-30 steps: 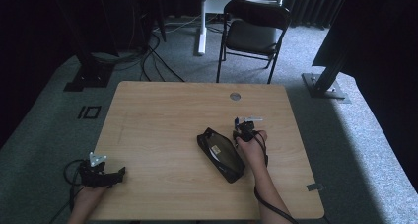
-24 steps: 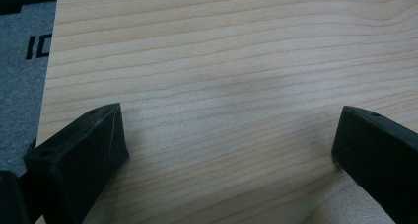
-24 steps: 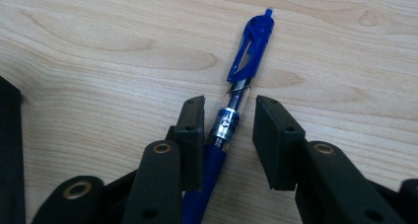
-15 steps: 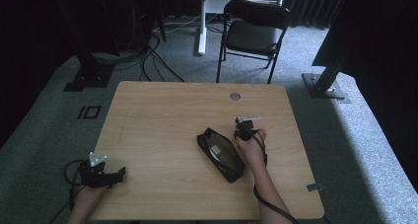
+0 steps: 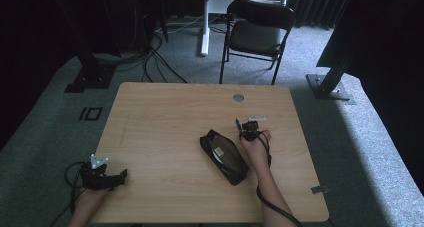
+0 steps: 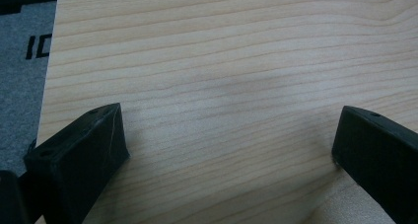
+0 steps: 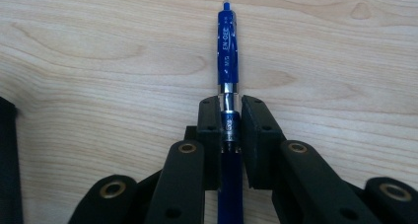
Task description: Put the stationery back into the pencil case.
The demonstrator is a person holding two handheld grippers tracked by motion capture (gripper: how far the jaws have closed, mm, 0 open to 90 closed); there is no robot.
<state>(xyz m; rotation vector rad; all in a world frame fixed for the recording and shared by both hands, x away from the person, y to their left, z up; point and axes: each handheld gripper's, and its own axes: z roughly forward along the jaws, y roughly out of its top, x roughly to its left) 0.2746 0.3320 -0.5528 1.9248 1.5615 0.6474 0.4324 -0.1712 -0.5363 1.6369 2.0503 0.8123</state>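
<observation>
Blue pen clenched between right gripper fingers, just closed; long axis in line with fingers, tip forward over counter; black case beside; left gripper released, well apart.

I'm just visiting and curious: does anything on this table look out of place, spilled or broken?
Nothing stands out. The blue pen sits straight and intact between the pads of the right hand-held gripper, the black pencil case lies slantwise beside it, undamaged, and the wooden table shows no spills.

dim room, sharp close-ups
</observation>
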